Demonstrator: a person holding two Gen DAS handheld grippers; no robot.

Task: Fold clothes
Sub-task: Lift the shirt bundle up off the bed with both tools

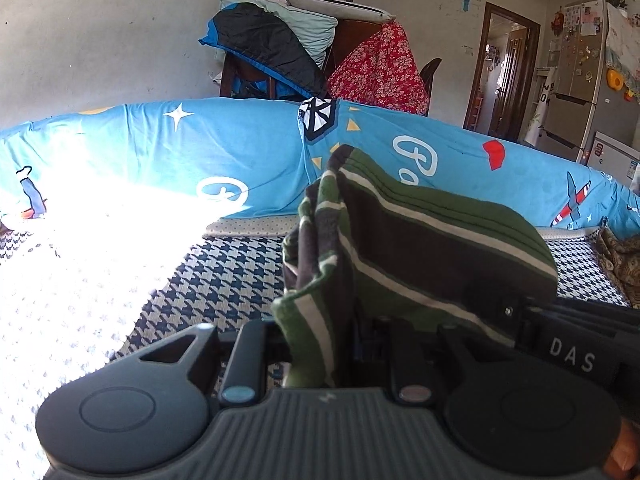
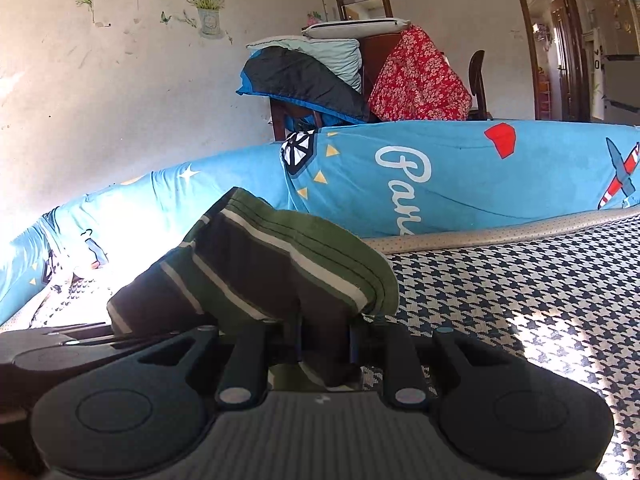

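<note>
A green garment with brown and white stripes [image 1: 420, 240] is bunched up and stretched between my two grippers, just above a houndstooth mat. My left gripper [image 1: 320, 336] is shut on its left end, and cloth drapes over and hides the fingertips. In the right wrist view the same striped garment [image 2: 272, 264] heaps over my right gripper [image 2: 324, 344], which is shut on its other end. The right gripper's body [image 1: 572, 356] shows beside the cloth in the left wrist view, close to the left one.
The houndstooth mat [image 2: 500, 300] covers the surface, with a bright sun patch [image 1: 80, 240] on the left. A blue printed sofa back [image 1: 240, 148] runs behind. A brown patterned cloth [image 1: 620, 260] lies at far right. Pillows and a red floral cloth [image 2: 416, 76] pile on a chair beyond.
</note>
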